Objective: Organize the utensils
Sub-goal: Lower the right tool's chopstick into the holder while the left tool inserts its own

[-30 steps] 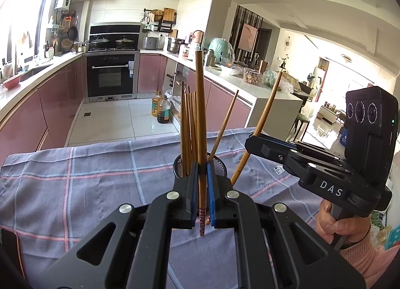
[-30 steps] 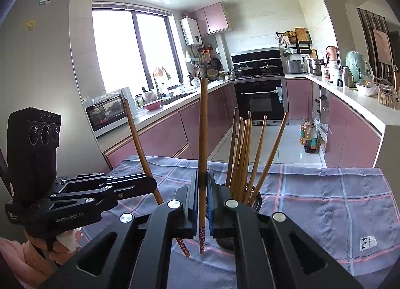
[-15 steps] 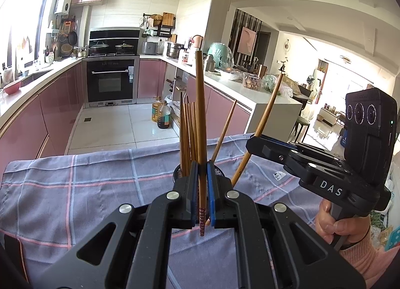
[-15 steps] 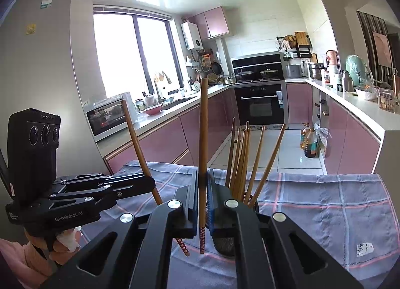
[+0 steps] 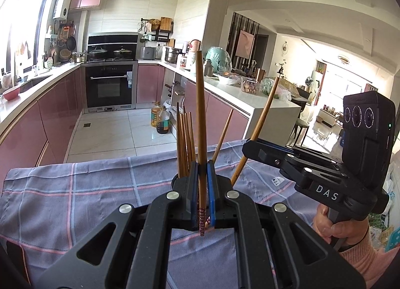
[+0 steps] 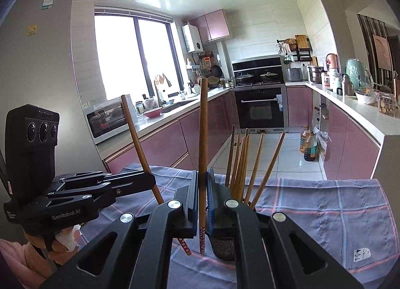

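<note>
Each hand-held gripper is clenched on one wooden chopstick: left hand-held gripper (image 5: 203, 189), right hand-held gripper (image 6: 203, 199). The mesh holder (image 6: 222, 246) of chopsticks (image 6: 240, 164) sits mid-frame, half hidden behind the jaws, on a plaid cloth (image 6: 325, 204). Oil bottles (image 5: 160, 120) stand on the kitchen floor, oven (image 5: 110, 86) at the back.

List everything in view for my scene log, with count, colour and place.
holder: one, dark mesh, on the cloth
chopsticks in holder: several, brown, upright
held chopsticks: two, brown, left one, right one
cloth: one, purple plaid, over the table
oven: one, black, far wall
oil bottles: two, on the floor
left gripper: shut on a chopstick
right gripper: shut on a chopstick
</note>
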A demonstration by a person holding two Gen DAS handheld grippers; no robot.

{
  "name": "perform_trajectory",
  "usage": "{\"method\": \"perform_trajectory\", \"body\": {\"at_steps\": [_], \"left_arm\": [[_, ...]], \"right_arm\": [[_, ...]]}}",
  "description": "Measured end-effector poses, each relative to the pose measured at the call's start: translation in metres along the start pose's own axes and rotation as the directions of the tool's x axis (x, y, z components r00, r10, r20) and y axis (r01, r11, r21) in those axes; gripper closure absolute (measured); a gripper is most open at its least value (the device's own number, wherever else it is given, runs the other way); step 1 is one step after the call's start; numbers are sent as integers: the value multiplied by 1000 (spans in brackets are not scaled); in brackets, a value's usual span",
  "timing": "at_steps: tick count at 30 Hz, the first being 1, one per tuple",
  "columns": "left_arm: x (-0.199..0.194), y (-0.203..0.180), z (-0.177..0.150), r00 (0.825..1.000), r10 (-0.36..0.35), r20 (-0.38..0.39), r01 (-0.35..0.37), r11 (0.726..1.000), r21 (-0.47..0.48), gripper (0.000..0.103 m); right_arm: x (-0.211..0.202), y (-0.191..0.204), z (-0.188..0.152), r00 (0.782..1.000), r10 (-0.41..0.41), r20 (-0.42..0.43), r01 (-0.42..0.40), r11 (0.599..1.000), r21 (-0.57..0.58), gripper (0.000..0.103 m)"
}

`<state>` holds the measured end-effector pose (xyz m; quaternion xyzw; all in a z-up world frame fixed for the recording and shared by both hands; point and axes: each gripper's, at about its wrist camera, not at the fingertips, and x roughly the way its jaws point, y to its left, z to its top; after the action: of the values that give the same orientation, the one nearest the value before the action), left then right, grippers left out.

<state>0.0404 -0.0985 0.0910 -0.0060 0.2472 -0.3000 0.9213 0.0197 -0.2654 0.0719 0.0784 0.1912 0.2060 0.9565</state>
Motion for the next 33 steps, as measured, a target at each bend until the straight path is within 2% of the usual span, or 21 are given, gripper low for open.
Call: {"method": "perform_trajectory", "body": {"at_steps": [15, 33], "left_arm": [[0, -5, 9, 1000, 3, 17, -3, 1000, 13, 95], [-4, -8, 19, 997, 0, 72, -1, 1000, 10, 95]], "right_arm": [[0, -2, 6, 1000, 1, 18, -1, 1000, 2, 98], [3, -2, 19, 999, -9, 44, 9, 1000, -3, 98]]}}
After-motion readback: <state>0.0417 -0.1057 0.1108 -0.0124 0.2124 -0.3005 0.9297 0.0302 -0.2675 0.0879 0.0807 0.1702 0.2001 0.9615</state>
